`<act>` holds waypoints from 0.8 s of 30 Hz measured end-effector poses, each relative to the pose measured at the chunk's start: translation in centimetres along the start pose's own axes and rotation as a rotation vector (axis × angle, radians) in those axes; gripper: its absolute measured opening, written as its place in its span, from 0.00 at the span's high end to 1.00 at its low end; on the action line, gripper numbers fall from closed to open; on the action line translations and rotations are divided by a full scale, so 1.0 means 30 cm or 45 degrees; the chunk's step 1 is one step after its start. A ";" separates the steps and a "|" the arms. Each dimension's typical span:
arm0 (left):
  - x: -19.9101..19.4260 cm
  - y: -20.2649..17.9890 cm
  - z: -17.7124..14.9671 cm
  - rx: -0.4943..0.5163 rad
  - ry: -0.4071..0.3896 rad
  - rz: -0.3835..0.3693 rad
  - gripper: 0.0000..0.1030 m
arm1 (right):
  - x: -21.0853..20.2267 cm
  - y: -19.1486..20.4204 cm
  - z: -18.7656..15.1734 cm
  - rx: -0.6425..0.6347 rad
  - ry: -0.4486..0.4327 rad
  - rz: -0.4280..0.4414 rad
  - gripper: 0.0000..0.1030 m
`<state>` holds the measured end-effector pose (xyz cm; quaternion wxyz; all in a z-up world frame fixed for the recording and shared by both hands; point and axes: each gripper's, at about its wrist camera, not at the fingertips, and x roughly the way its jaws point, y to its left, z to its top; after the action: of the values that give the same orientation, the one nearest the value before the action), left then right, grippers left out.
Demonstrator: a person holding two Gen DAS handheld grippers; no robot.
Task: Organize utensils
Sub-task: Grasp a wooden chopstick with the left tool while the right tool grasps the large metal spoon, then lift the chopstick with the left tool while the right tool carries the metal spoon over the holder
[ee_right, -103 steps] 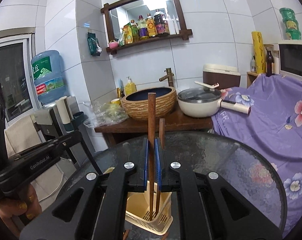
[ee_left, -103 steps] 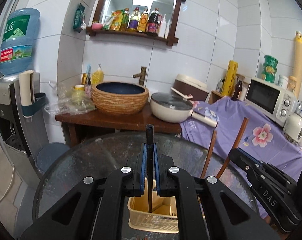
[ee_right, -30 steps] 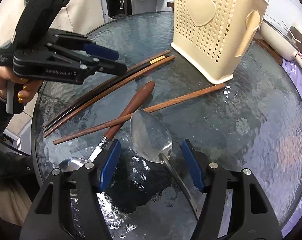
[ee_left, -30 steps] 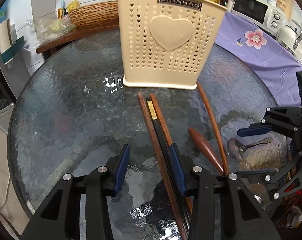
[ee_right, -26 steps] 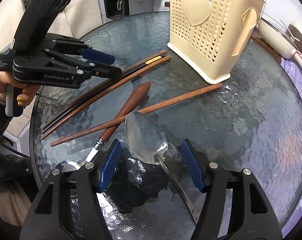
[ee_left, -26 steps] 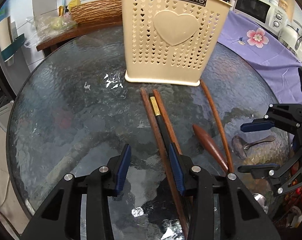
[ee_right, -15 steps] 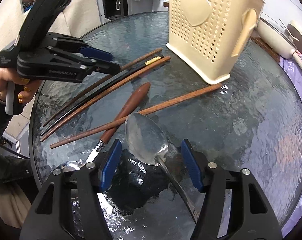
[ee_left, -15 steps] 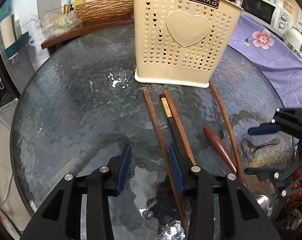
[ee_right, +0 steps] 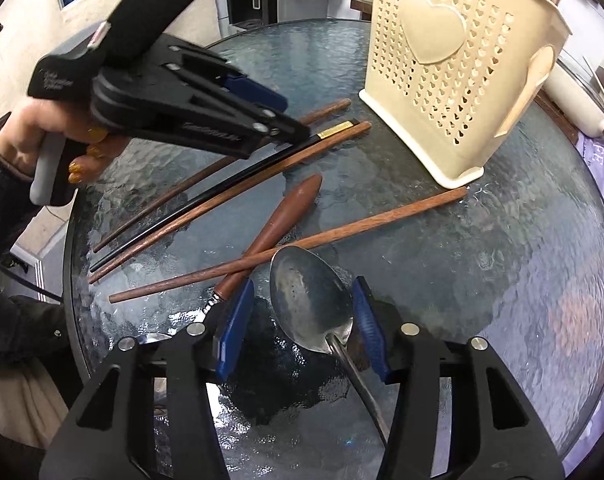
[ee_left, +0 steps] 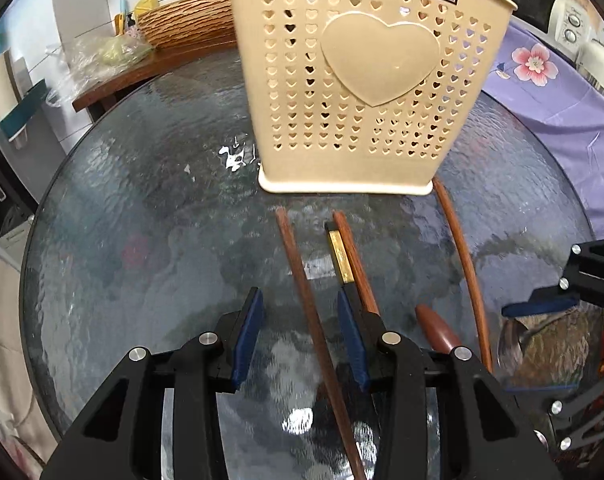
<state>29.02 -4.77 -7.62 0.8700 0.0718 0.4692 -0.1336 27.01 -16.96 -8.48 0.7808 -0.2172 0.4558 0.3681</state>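
A cream plastic utensil holder [ee_left: 365,92] with heart-shaped holes and a raised heart on its front stands upright on the round textured glass table [ee_left: 142,208]; in the right wrist view two wooden chopstick ends poke out of its top. The left gripper [ee_left: 300,320] hangs low over the table with its blue-padded jaws spread, and a brown wooden chopstick [ee_left: 302,288] lying flat runs up between them toward the holder, touching neither pad as far as the view shows. Just beside its right finger lie a black chopstick with a gold band [ee_left: 341,260] and another brown wooden chopstick [ee_left: 355,252], side by side. Farther right a fourth brown chopstick [ee_right: 302,244] crosses over a spoon with a reddish wooden handle [ee_right: 286,216]. The right gripper [ee_right: 302,320] is also spread wide, and the bowl of a metal spoon [ee_right: 309,304] lies on the glass between its pads.
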 end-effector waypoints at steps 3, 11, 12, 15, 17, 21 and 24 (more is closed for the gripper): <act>0.013 -0.001 0.023 0.007 0.013 0.000 0.72 | 0.001 -0.004 0.006 -0.004 0.018 0.008 0.57; 0.036 0.000 0.067 0.002 0.037 0.017 0.91 | 0.001 0.004 0.019 -0.019 0.036 -0.010 0.60; 0.038 0.001 0.071 -0.002 0.037 0.017 0.91 | 0.000 0.009 0.016 -0.017 0.031 -0.014 0.61; 0.041 0.015 0.074 -0.025 0.031 0.014 0.92 | -0.004 0.024 0.006 -0.015 0.010 -0.023 0.61; 0.042 0.021 0.073 -0.035 0.023 0.017 0.93 | -0.007 0.034 0.000 -0.013 -0.003 -0.025 0.61; 0.022 0.034 0.070 -0.069 -0.009 0.006 0.94 | -0.023 0.044 -0.016 -0.004 -0.032 -0.037 0.61; -0.019 0.043 0.069 -0.092 -0.054 -0.001 0.94 | -0.053 0.034 -0.025 0.026 -0.075 -0.040 0.61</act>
<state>30.76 -3.95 -6.01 0.8816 0.0374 0.4553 -0.1183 25.31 -17.40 -7.47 0.8018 -0.2053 0.4329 0.3572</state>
